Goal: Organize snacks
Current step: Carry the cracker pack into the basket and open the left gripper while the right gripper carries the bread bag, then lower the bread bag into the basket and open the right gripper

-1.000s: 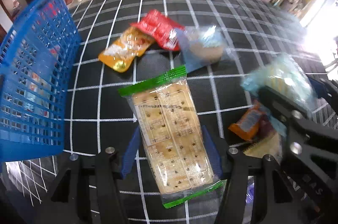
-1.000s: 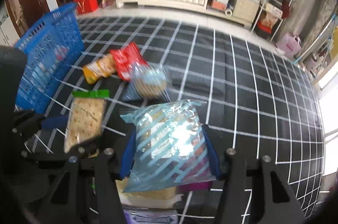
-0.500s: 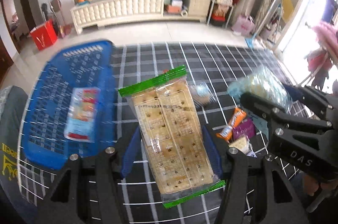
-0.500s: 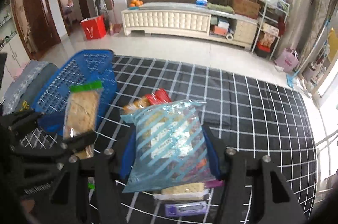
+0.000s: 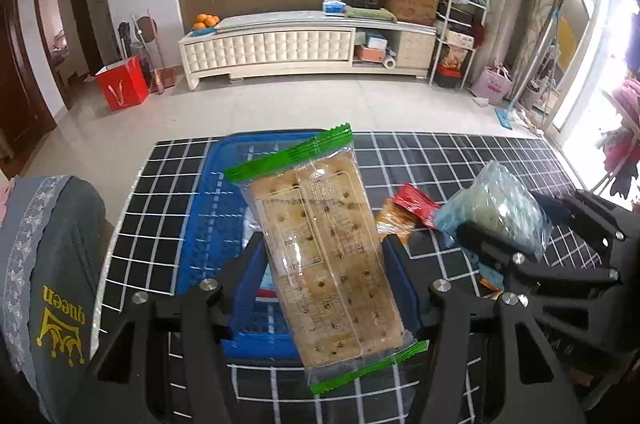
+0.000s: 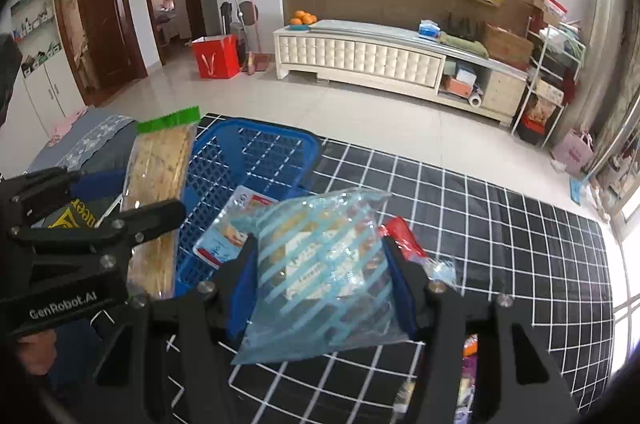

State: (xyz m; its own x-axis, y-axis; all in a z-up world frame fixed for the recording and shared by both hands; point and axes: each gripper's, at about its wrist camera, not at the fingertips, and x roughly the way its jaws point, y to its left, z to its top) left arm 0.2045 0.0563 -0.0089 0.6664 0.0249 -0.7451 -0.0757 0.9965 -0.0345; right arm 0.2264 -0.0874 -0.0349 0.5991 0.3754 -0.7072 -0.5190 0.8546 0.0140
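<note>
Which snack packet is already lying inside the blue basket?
The white packet with red trim, lying flat on the blue basket's floor. The cracker pack and blue-striped bag are held in jaws; the red packet lies on the checked cloth.

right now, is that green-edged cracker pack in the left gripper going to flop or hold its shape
The cracker pack probably stays stiff: it juts straight out past the left gripper without sagging. Its clear tray suggests rigidity, though the crackers look breakable. The glossy wrapper may be slippery.
</note>
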